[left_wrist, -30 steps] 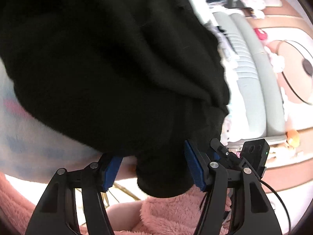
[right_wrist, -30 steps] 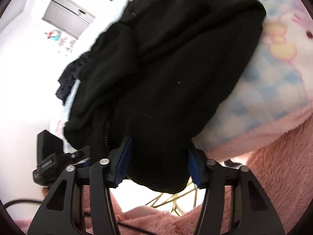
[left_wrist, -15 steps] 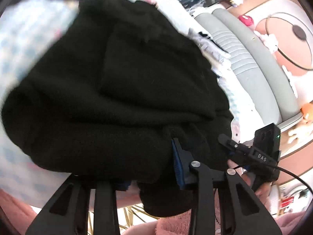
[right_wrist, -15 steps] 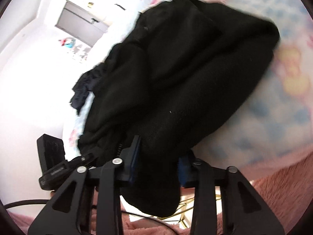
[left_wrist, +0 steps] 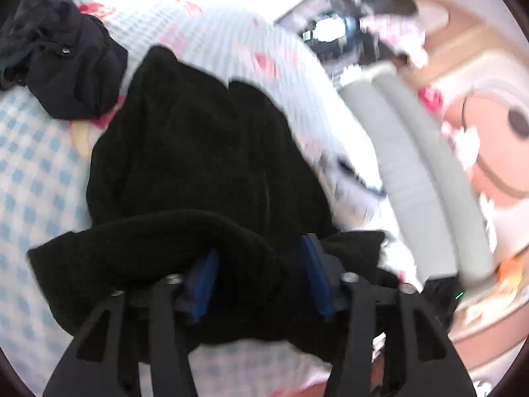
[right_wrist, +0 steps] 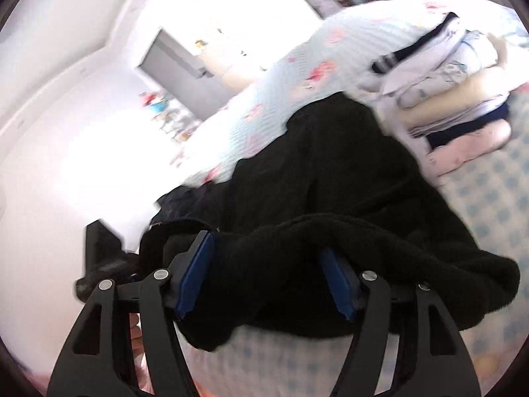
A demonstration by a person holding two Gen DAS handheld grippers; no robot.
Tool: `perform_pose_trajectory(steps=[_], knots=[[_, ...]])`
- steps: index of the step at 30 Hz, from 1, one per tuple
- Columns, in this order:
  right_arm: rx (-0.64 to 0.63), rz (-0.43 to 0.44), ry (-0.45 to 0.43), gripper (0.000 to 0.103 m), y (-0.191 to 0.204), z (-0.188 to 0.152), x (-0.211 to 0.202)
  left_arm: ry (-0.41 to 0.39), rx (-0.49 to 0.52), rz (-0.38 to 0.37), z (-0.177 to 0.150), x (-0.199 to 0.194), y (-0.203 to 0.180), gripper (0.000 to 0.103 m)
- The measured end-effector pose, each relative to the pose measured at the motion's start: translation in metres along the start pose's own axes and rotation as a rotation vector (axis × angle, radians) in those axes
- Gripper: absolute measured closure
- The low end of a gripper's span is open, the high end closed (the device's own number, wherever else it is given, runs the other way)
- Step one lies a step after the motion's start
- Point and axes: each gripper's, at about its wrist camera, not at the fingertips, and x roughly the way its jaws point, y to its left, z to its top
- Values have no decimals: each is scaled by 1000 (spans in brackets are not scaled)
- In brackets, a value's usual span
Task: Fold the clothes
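A black fleece garment [left_wrist: 198, 152] lies on the blue-checked bed sheet [left_wrist: 33, 172]. Its near edge is rolled forward into a thick fold. My left gripper [left_wrist: 261, 274] sits at that fold with its blue pads apart, and fabric lies between and over them. The right wrist view shows the same garment [right_wrist: 330, 172] with its near edge bunched over my right gripper [right_wrist: 267, 274]. That gripper's pads stand wide apart with both blue faces showing. The picture is blurred by motion.
A crumpled dark garment [left_wrist: 62, 66] lies at the far left of the bed. A stack of folded clothes [right_wrist: 456, 92] sits at the right, just beyond the black garment. A white flowered quilt [right_wrist: 264, 99] covers the far side. Grey padded rails [left_wrist: 413, 172] run along the right.
Both grippers rose from below the bed's edge and moved forward over it, carrying the garment's near edge onto itself. Their pads closed on the fabric, then spread apart again.
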Motion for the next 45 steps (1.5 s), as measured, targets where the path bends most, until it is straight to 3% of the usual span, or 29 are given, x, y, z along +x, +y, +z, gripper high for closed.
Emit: perform_pose_trajectory(steps=[3,8,10,14,16,20,22,24,30,34,36,38,41,43,45], knots=[[26,0,-5,36,-7,-7,9,-6,-2,24,1,14,9,43],[-60,-47,35,36,-5,-12,35,42,57,85,0,46,22,43],[-51,-39,45,36,-6,2,41,37,16,71,18,55,30,43],[-51,-73,71,36,1,36,53,48,1,159,63,73,27,42],[-65,-98,28,34,9,46,43,24,26,160,69,62,18,42],[-108,-93,-109,26,23,44,-7,-87,137,132,35,25,2,40],[-121,-127,-97,26,24,27,-22,-143,210,152,15,9,1,37],[-166,-163,-60,26,23,-1,-32,-163,263,239,-6,-2,12,36],[-269,-382,8,27,6,-61,-25,-126,225,258,-12,-9,43,35],[-230,-441,-61,27,-8,-55,-30,-99,193,260,-14,-13,64,32],[-226,-469,-114,27,-7,-55,-38,-85,177,261,-15,-14,75,24],[-233,-497,-162,26,-5,-56,-45,-71,160,262,-15,-16,85,23],[-234,-560,-226,25,-7,-58,-57,-30,209,317,-21,-2,88,23],[-212,-547,-224,13,-17,-57,-58,-28,219,311,-24,2,90,23],[-198,-482,-121,12,-33,-52,-42,-39,198,311,-21,5,96,23]])
